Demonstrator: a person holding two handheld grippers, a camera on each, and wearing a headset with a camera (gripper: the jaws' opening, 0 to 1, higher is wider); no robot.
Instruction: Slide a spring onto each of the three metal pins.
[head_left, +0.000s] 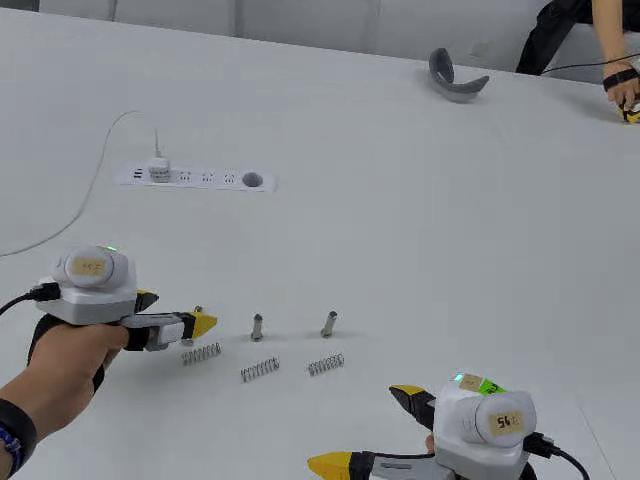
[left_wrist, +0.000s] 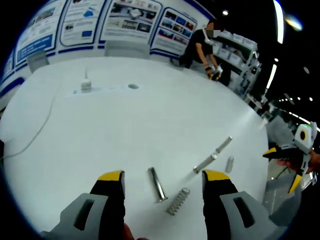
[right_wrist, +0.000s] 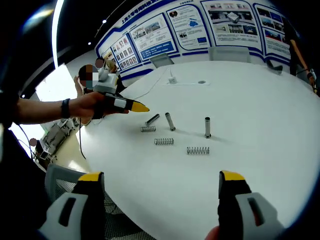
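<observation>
the left gripper (left_wrist: 163, 177) was wide open, with a pin (left_wrist: 157, 185) and a spring (left_wrist: 178, 201) just ahead. the right gripper (right_wrist: 161, 176) was open too.

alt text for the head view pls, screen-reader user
Three short silver metal pins sit in a row on a white table, a small coiled metal spring lying in front of each. The left handheld gripper's yellow-tipped tongs are open near the leftmost pin; the right gripper is open at the bottom edge.
</observation>
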